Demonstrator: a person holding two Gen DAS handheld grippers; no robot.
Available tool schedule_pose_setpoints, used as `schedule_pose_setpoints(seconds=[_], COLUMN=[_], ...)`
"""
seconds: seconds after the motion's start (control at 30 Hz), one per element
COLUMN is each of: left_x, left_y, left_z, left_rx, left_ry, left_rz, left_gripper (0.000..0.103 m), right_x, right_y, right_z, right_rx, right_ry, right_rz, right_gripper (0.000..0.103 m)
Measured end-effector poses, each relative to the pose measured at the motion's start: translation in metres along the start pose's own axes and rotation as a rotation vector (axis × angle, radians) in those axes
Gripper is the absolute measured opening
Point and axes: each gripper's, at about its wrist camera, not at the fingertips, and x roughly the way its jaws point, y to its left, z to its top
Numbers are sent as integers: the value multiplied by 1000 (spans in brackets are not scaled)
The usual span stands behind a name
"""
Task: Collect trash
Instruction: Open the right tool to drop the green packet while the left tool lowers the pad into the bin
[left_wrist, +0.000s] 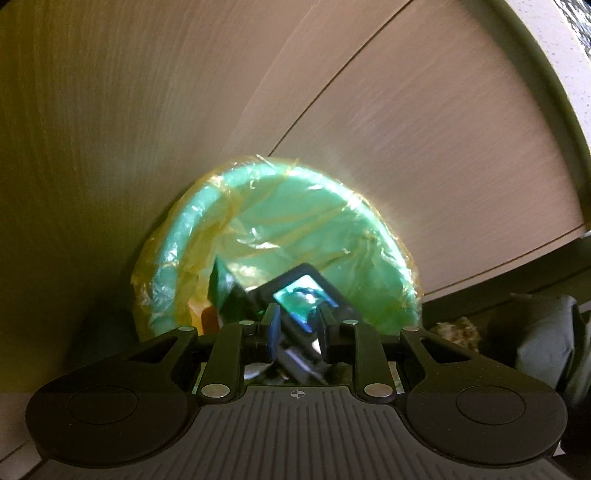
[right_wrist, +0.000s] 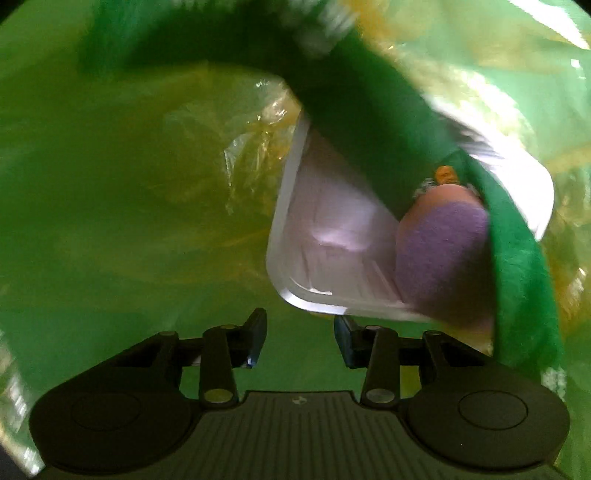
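Two grippers: left gripper (left_wrist: 297, 334) clamps stiff, light black frame (left_wrist: 295, 291) above green lined bin (left_wrist: 332, 229); right gripper (right_wrist: 300, 341) w/ jaws apart, empty, inside bin nr thin white tray (right_wrist: 332, 236), best gripped at rim.

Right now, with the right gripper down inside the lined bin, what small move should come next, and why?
Probably lift the right gripper straight up out of the lined green bin. Its jaws stand open with nothing between them, and the white tray and green wrapper already lie inside.
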Motion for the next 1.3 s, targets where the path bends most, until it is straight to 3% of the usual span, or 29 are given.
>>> schedule_pose_setpoints(seconds=[0.2,0.33,0.37,0.4,0.43,0.63,0.73,0.83,0.93,1.13,1.3], left_x=[-9,-11,-12,-13,-13,-14,-16,-17,-16,-17,-24], left_y=[5,5,6,5,5,-4,-7,-9,-9,-8,-11], left_z=[2,1,1,0,0,-4,-5,-7,-6,-7,-9], left_rx=[-11,-10,-11,-9,-7,16,20,26,28,18,22], left_ry=[-19,-27,-27,-29,-31,-41,-44,-43,-42,-42,-51], left_rz=[-12,-3,-3,-2,-5,-18,-21,-23,-24,-10,-23], left_gripper=[24,24,24,24,24,24,24,24,24,24,24], right_x=[27,33,26,17,7,-56,-69,-65,-43,-14,-43], right_y=[6,3,3,3,5,3,-7,-14,1,25,34], right_z=[11,17,15,12,9,-7,-16,-16,-6,-1,-8], right_rx=[7,49,46,42,46,55,57,55,12,-53,-44], right_ry=[31,7,-7,-26,-42,-157,-175,-149,-127,-76,-97], right_rz=[-76,-51,-43,-29,-4,-52,-100,-78,-77,-183,-57], right_gripper=[41,42,34,17,13,9,8,7,9,27,48])
